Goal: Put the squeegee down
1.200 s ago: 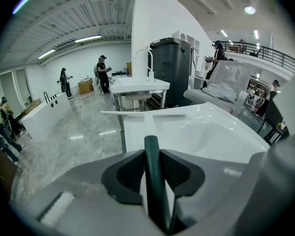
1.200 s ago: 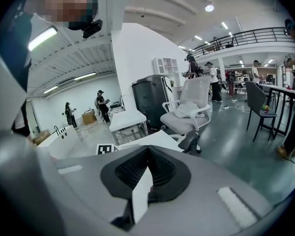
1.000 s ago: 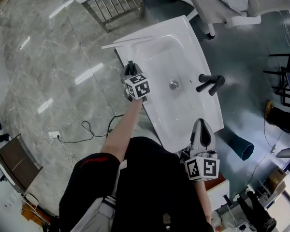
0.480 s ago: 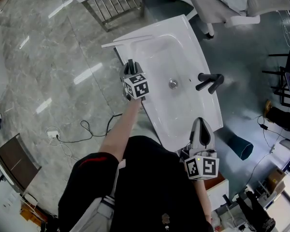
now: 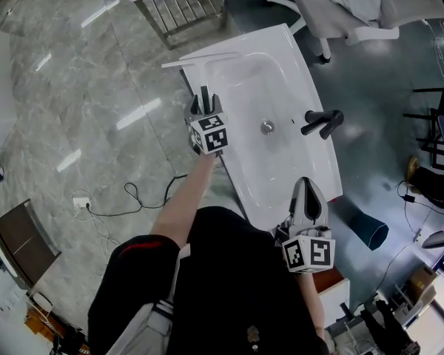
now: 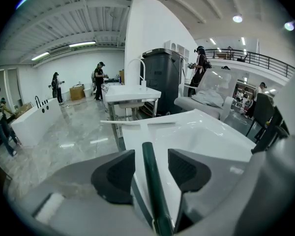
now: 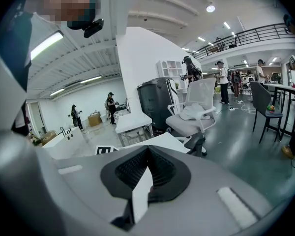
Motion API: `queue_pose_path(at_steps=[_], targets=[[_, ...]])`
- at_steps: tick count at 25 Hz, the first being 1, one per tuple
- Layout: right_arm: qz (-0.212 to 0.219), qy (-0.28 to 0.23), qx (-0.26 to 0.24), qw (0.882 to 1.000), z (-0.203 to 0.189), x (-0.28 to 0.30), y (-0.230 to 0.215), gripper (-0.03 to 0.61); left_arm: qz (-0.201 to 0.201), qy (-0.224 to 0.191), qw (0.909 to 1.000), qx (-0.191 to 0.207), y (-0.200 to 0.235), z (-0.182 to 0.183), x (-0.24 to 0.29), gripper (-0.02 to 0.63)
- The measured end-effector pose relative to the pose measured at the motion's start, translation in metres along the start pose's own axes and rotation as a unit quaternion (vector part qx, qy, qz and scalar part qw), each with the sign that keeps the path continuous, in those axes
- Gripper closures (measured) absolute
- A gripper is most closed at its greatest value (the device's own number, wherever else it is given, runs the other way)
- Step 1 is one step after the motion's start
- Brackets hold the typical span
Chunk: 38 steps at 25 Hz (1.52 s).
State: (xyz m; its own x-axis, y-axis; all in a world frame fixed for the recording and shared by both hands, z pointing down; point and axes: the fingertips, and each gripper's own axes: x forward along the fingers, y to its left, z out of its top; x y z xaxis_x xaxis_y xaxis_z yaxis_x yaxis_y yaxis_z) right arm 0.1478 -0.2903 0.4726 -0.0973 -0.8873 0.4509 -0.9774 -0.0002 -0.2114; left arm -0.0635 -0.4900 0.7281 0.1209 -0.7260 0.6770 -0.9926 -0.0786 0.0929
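The squeegee lies on the white sink (image 5: 285, 58), its white blade (image 5: 200, 59) across the far left rim and its dark green handle (image 6: 150, 173) pointing back at me. My left gripper (image 5: 205, 99) straddles that handle. Its jaws have just been opening, and both dark pads (image 6: 115, 173) now stand clear of the handle (image 5: 203, 95) between them, so the gripper is open. My right gripper (image 5: 308, 192) hovers at the sink's near right corner. Its pads (image 7: 132, 168) meet at the tips in the right gripper view, shut and holding nothing.
A black faucet (image 5: 320, 124) stands on the sink's right side and a drain (image 5: 267, 128) sits mid-basin. A metal rack (image 5: 181, 2) and a white office chair (image 5: 370, 6) stand beyond. A cable (image 5: 133, 198) trails on the marble floor. People (image 6: 99, 80) stand far off.
The left gripper's jaws have spread apart off the squeegee handle and the gripper has lifted slightly. The squeegee stays on the sink. The right gripper has not moved.
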Motion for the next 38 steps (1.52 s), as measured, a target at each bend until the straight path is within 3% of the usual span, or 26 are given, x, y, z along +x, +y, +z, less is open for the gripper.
queue_pose_path(at_steps=[3,6,8,10,18,23,31,38], targets=[[0.011,-0.005,-0.001,1.000,-0.002,-0.007,0.001,0.577,0.004,-0.011,0.9999,0.005,0.000,0.006,-0.015,0.413],[0.026,-0.013,-0.003,1.000,-0.003,-0.013,0.001,0.577,0.009,-0.031,0.9993,0.016,-0.002,0.014,-0.033,0.502],[0.038,-0.019,-0.005,0.999,-0.004,-0.019,0.003,0.577,0.012,-0.045,0.9986,0.025,-0.004,0.018,-0.049,0.522],[0.051,-0.024,-0.008,0.998,-0.005,-0.026,0.005,0.577,0.017,-0.059,0.9976,0.033,-0.005,0.020,-0.068,0.609],[0.104,-0.046,-0.017,0.993,-0.009,-0.058,0.015,0.577,0.005,-0.091,0.9952,0.035,-0.024,0.013,-0.150,0.611],[0.132,-0.057,-0.023,0.989,-0.011,-0.084,0.013,0.577,-0.017,-0.124,0.9906,0.056,-0.053,0.018,-0.213,0.611],[0.180,-0.078,-0.038,0.980,-0.014,-0.121,0.003,0.577,-0.053,-0.217,0.9713,0.080,-0.103,0.026,-0.312,0.612],[0.208,-0.102,-0.052,0.971,-0.012,-0.151,-0.003,0.577,-0.086,-0.257,0.9577,0.095,-0.136,0.016,-0.381,0.611]])
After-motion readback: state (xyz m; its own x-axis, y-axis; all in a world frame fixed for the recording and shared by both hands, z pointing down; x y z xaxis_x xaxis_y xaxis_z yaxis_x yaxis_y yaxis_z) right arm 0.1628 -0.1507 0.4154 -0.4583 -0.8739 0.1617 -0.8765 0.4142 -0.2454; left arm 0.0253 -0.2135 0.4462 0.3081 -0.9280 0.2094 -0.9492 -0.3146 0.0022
